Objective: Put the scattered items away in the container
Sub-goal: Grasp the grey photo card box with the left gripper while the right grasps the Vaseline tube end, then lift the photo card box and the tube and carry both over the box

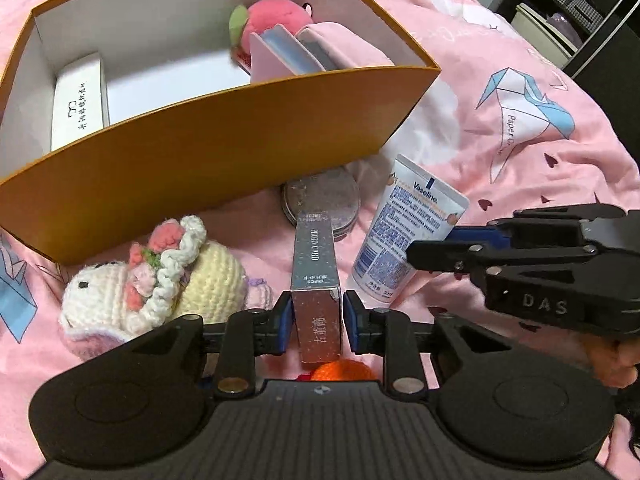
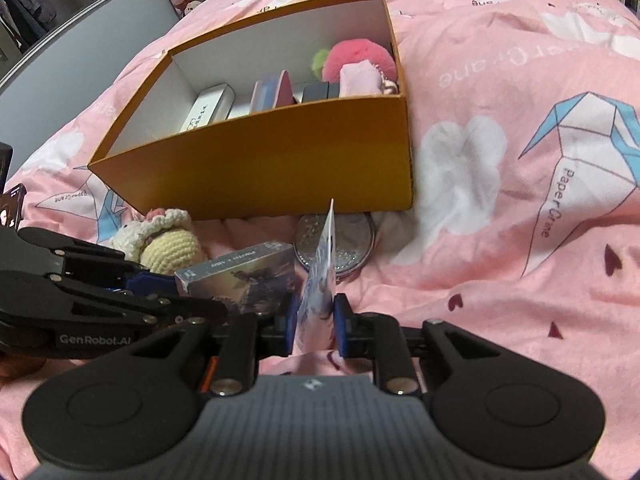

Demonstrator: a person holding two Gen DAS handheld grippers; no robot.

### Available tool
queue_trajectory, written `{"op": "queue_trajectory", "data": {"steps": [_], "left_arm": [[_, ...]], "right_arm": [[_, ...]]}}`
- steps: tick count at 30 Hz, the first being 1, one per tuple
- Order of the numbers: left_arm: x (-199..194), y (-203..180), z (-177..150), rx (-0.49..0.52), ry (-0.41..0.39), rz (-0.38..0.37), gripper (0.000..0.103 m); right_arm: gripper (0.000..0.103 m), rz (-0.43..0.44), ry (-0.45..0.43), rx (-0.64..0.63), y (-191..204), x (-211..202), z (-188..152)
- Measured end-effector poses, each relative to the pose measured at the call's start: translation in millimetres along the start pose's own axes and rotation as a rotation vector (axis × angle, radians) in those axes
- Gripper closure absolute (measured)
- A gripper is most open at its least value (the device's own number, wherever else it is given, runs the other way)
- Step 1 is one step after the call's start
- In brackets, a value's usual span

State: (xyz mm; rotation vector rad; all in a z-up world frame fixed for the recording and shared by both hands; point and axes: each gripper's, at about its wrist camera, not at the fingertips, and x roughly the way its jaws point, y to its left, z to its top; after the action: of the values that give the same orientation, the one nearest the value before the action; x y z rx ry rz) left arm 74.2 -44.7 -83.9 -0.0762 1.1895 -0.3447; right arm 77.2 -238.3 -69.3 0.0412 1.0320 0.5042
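The silver photo card box (image 1: 316,280) is sitting between the blue pads of the left gripper (image 1: 317,322), which is clenching it by its near end; the box is pointing away toward the orange container (image 1: 224,152) and staying outside it, just short of the near wall. In the right wrist view the same box (image 2: 240,280) is showing to the left, with the left gripper (image 2: 160,284) reaching in from that side.

The Vaseline tube (image 1: 404,236) is lying just right of the box on the pink bedspread (image 1: 520,60). The right gripper (image 2: 316,320) is grasping the tube (image 2: 320,276) edge-on between its pads, with the flat crimped end sticking up and away from the camera.

A round silver tin (image 1: 324,200) is resting beyond the box and tube, close against the container's near wall. Left of the box, a crocheted doll (image 1: 160,276) in cream and pink is lying on the bedspread, also near that wall. Something orange (image 1: 344,372) is peeking out beneath the left gripper.

Inside the container, a white carton (image 1: 80,100) is lying at the left, a pink plush (image 1: 276,20) is sitting in the far right corner, and pink card sleeves (image 1: 288,56) are leaning at the right.
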Motion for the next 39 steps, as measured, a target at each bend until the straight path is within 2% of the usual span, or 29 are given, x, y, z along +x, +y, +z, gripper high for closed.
{"op": "queue_trajectory", "data": {"steps": [3, 9, 18, 23, 24, 25, 26, 29, 35, 39], "left_arm": [[-1, -4, -1, 0.019, 0.006, 0.011, 0.074], [1, -5, -3, 0.027, 0.033, 0.026, 0.073], [-9, 3, 2, -0.015, 0.0, -0.009, 0.076], [-17, 13, 7, -0.077, -0.022, -0.037, 0.077], [-19, 15, 7, -0.091, -0.026, -0.043, 0.077], [-20, 17, 8, -0.107, -0.03, -0.051, 0.077], [-22, 20, 9, -0.122, -0.033, -0.057, 0.077], [-27, 26, 10, -0.157, -0.042, -0.066, 0.078], [-34, 32, 13, -0.195, -0.061, -0.054, 0.078], [-43, 34, 14, -0.204, -0.089, -0.055, 0.078]], "right_arm": [[0.076, -0.014, -0.011, -0.002, -3, -2, 3], [0.076, -0.012, -0.021, 0.008, -13, 9, 16], [0.076, 0.067, 0.026, 0.123, -36, 40, 31], [0.076, 0.055, 0.024, 0.147, -41, 49, 39], [0.078, 0.049, 0.019, 0.15, -42, 50, 41], [0.086, 0.046, 0.015, 0.15, -42, 49, 43], [0.092, 0.05, 0.01, 0.143, -40, 46, 43], [0.093, 0.063, 0.011, 0.104, -32, 34, 41], [0.094, 0.05, 0.045, -0.057, -6, 7, 21], [0.095, 0.032, 0.021, -0.071, -1, -10, 16]]}}
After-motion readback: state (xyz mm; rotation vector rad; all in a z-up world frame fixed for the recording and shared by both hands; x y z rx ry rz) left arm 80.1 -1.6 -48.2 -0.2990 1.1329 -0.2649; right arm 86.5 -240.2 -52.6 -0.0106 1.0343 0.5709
